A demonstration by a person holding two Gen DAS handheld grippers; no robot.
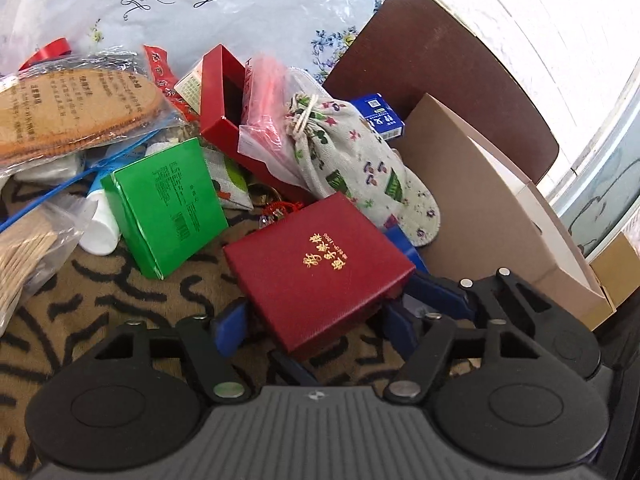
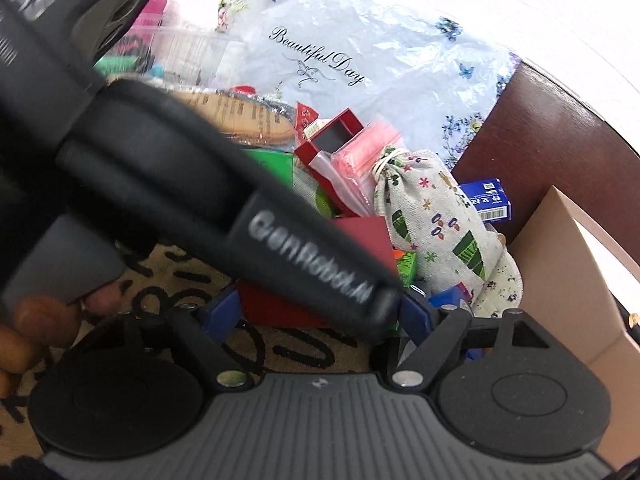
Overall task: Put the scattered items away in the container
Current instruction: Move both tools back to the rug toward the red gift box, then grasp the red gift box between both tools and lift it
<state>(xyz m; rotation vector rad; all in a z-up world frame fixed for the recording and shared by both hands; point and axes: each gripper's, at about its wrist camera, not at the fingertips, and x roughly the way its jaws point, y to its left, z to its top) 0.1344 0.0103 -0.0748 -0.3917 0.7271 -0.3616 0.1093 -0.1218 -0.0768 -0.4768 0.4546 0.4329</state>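
Dark red box (image 1: 316,272) — on patterned cloth (image 1: 120,304), clamped by left gripper (image 1: 316,322); right gripper (image 2: 320,316) straddles it, contact unclear. Beside: green box (image 1: 164,204), floral pouch (image 1: 352,160). Cardboard container (image 1: 500,216) at right — wooden table (image 1: 440,64).

- Between the left fingers (image 1: 230,330), the dark red box (image 1: 316,272) is showing a textured, matt paper skin.
- Beyond them, the green box (image 1: 168,204) is gleaming glossy; the pouch (image 1: 344,160) is looking like coarse printed cloth.

Both wrist views face the dark red box (image 1: 318,270) closely, angled down.
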